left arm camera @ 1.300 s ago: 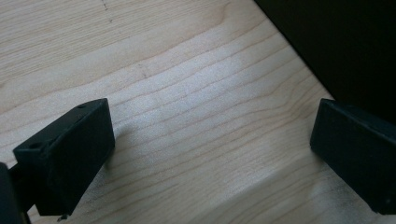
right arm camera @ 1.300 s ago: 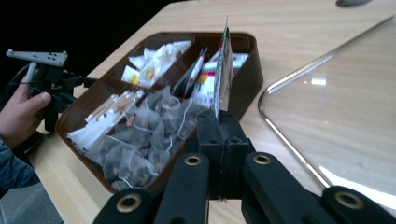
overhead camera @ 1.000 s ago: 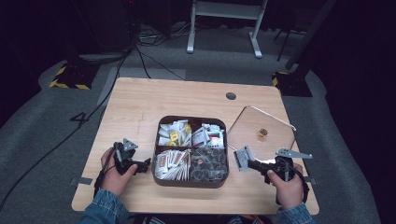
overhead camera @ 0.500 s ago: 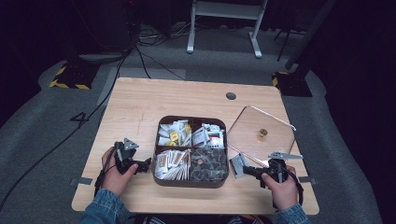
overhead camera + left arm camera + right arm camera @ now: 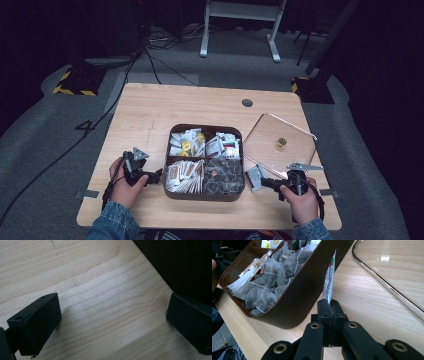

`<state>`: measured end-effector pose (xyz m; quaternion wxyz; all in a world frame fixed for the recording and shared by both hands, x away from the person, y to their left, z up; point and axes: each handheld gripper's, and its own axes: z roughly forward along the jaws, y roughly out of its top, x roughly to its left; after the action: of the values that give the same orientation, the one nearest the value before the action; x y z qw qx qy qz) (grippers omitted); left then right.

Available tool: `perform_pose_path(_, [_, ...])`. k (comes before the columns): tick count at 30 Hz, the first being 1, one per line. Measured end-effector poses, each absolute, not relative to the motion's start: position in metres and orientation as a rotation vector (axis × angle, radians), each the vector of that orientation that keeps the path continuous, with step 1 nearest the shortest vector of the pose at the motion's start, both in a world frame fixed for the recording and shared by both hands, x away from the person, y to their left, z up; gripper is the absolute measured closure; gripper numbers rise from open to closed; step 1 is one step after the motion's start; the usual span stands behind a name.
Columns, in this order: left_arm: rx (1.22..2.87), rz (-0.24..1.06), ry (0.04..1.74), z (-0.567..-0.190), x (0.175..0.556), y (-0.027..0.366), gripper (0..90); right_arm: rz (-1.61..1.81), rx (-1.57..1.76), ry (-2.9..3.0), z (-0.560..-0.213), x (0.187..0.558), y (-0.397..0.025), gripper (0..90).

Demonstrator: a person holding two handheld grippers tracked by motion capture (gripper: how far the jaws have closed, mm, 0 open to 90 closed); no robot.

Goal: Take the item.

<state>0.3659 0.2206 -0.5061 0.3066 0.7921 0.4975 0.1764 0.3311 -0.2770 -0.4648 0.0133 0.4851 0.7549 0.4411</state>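
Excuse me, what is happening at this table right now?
A person works with two hand-held grippers at a wooden table. The right gripper is shut on a sachet, holding it upright beside the brown compartment box of tea bags and packets. The left gripper is open, low over the bare wood. The clear lid lies beside the box.

- The packet (image 5: 329, 277) in the right gripper (image 5: 329, 302) stands edge-on in the right gripper view, so its printing is too thin to read, and its lower end is hidden between the closed jaws.
- The brown box (image 5: 297, 302) is cut off at that view's top edge.
- In the high view, labels on the sachets (image 5: 187, 142) are too small to read.
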Motion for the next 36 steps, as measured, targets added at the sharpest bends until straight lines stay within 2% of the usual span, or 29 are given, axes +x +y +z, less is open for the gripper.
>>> perform_pose_path(11, [2.093, 0.469, 1.316, -0.506, 0.365, 0.22, 0.1, 1.332, 1.505, 2.349, -0.466, 0.333, -0.275, 87.7])
perform_pose_path(16, [2.094, 0.468, 1.318, -0.506, 0.366, 0.22, 0.1, 1.249, 1.472, 2.332, -0.467, 0.332, -0.276, 74.0])
perform_pose_path(20, [2.095, 0.47, 1.319, -0.506, 0.366, 0.22, 0.1, 1.116, 1.428, 2.313, -0.468, 0.332, -0.277, 56.0])
perform_pose_path(23, [2.094, 0.471, 1.319, -0.506, 0.366, 0.22, 0.1, 1.044, 1.432, 2.32, -0.467, 0.332, -0.279, 50.5])
perform_pose_path(36, [2.095, 0.47, 1.319, -0.506, 0.366, 0.22, 0.1, 1.098, 1.412, 2.207, -0.454, 0.333, -0.289, 46.4])
